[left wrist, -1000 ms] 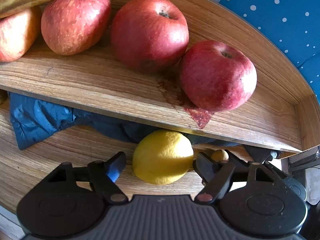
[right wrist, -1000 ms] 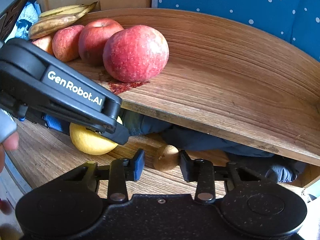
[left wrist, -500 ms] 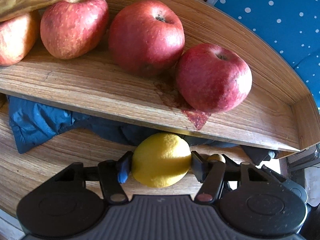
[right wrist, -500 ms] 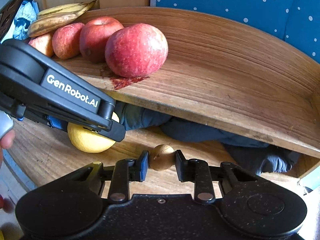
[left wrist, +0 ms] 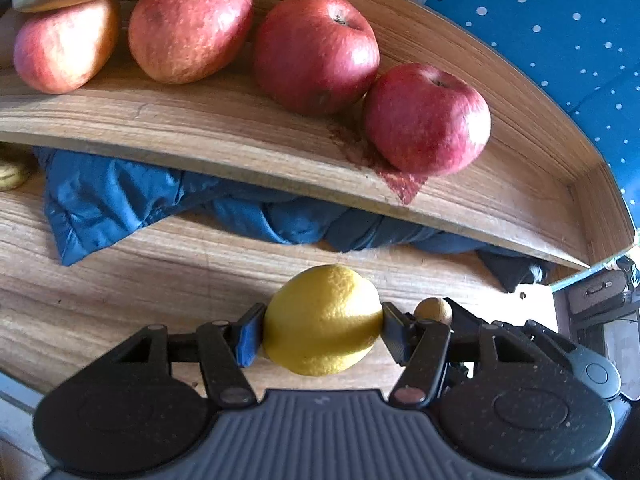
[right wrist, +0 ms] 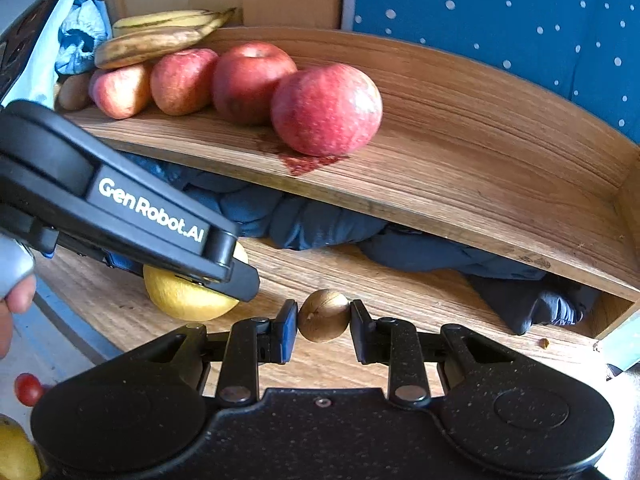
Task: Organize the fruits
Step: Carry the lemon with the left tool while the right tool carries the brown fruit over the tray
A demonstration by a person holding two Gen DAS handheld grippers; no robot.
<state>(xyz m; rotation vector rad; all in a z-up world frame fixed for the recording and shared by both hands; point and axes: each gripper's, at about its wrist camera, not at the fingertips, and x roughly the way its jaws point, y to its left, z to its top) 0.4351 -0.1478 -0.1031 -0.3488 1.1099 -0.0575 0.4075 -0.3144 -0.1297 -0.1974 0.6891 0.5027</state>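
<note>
Two fruits are in my fingers at this moment. My left gripper (left wrist: 322, 326) is closed on the yellow lemon (left wrist: 322, 320); both pads touch its sides, above the lower wooden board (left wrist: 120, 280). My right gripper (right wrist: 324, 320) is closed on a small brown round fruit (right wrist: 323, 315), one pad pressing at each side. From the right wrist view, the left gripper with the lemon is to the left of this small fruit and near it. Behind both lies a crumpled blue cloth (left wrist: 132, 200), pushed under the upper wooden shelf (right wrist: 460, 184). On this shelf four red apples (left wrist: 426, 118) stand in a row, each touching the next, with a dark red stain (right wrist: 306, 162) under the nearest one. Farther, bananas (right wrist: 156, 38) rest on top of the leftmost apples. Behind everything is a blue dotted fabric (right wrist: 500, 12).
</note>
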